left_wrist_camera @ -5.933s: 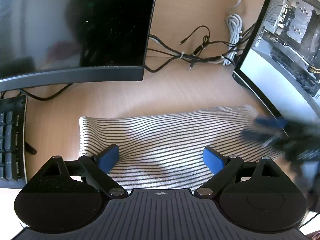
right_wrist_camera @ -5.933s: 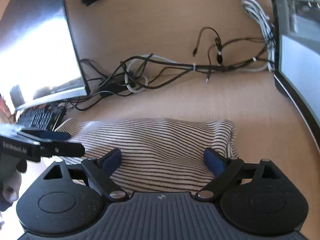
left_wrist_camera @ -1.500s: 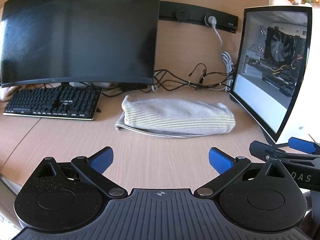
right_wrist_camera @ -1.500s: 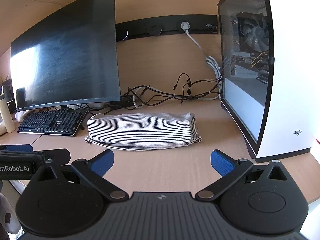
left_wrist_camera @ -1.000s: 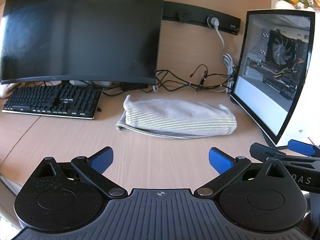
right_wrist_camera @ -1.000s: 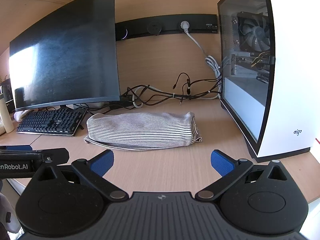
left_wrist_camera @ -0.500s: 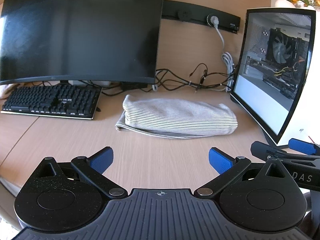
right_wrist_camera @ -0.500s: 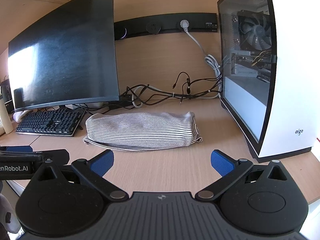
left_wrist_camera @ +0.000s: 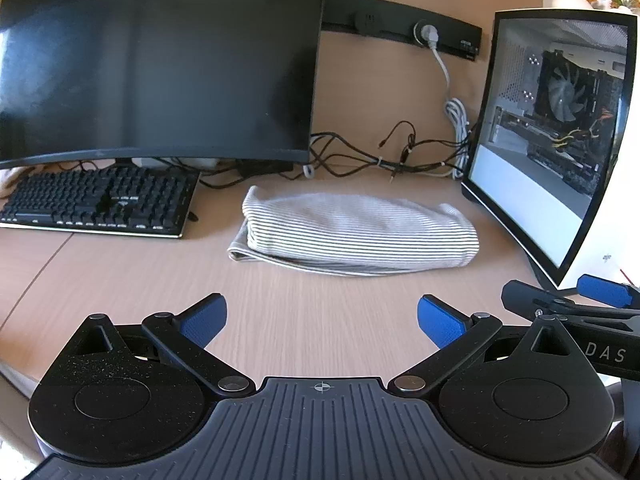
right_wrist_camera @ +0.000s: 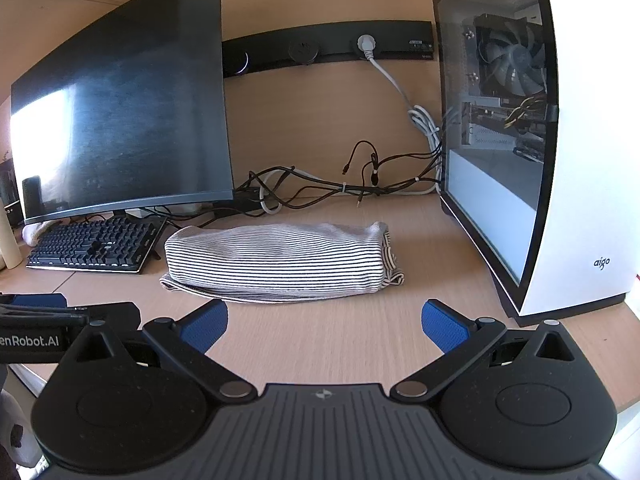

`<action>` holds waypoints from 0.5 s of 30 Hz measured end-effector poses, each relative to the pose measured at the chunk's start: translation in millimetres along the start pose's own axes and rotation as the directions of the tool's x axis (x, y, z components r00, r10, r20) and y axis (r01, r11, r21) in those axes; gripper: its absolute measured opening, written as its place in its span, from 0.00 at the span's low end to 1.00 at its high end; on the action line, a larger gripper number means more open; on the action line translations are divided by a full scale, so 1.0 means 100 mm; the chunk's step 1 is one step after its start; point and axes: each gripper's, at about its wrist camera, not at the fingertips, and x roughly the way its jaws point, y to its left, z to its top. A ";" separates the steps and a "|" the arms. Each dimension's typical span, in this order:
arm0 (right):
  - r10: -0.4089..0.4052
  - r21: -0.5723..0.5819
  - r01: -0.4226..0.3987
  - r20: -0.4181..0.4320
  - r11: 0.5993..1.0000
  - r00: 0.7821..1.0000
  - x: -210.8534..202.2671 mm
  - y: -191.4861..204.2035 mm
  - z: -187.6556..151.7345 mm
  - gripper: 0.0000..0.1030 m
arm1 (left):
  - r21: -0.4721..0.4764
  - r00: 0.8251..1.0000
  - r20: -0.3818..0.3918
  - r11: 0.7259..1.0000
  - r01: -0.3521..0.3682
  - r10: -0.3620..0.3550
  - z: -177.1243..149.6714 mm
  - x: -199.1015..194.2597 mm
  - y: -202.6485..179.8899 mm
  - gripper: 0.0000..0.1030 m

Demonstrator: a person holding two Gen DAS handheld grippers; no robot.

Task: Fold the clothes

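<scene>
A white garment with thin dark stripes [left_wrist_camera: 356,236] [right_wrist_camera: 280,260] lies folded into a long flat bundle on the wooden desk [left_wrist_camera: 312,320], between the keyboard and the computer case. My left gripper [left_wrist_camera: 320,320] hangs open over bare desk in front of the bundle, with nothing between its blue pads. My right gripper [right_wrist_camera: 324,324] is open too and holds nothing, also well short of the cloth. In the left wrist view the right gripper [left_wrist_camera: 568,300] shows at the right edge. In the right wrist view the left gripper [right_wrist_camera: 52,316] shows at the left edge.
A dark curved monitor [left_wrist_camera: 152,68] and a black keyboard [left_wrist_camera: 96,204] stand at the back left. A white computer case with a glass side [right_wrist_camera: 520,152] stands at the right. A tangle of cables [right_wrist_camera: 340,188] lies behind the garment, under a wall socket strip [right_wrist_camera: 332,48].
About six seconds ago both grippers were down on the striped cloth; they now sit drawn back with the bundle lying free. Over the last second and a half almost nothing has moved.
</scene>
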 end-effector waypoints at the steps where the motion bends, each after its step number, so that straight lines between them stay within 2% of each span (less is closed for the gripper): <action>1: -0.001 0.001 0.001 0.000 1.000 1.000 0.01 0.00 0.00 1.00 | 0.001 1.000 -0.001 1.000 0.001 -0.001 0.00 0.01 0.00 1.00; 15: -0.024 0.019 0.025 -0.034 1.000 0.999 0.23 -0.05 0.03 1.00 | 0.007 1.000 -0.016 1.000 0.019 -0.019 0.07 0.19 -0.01 1.00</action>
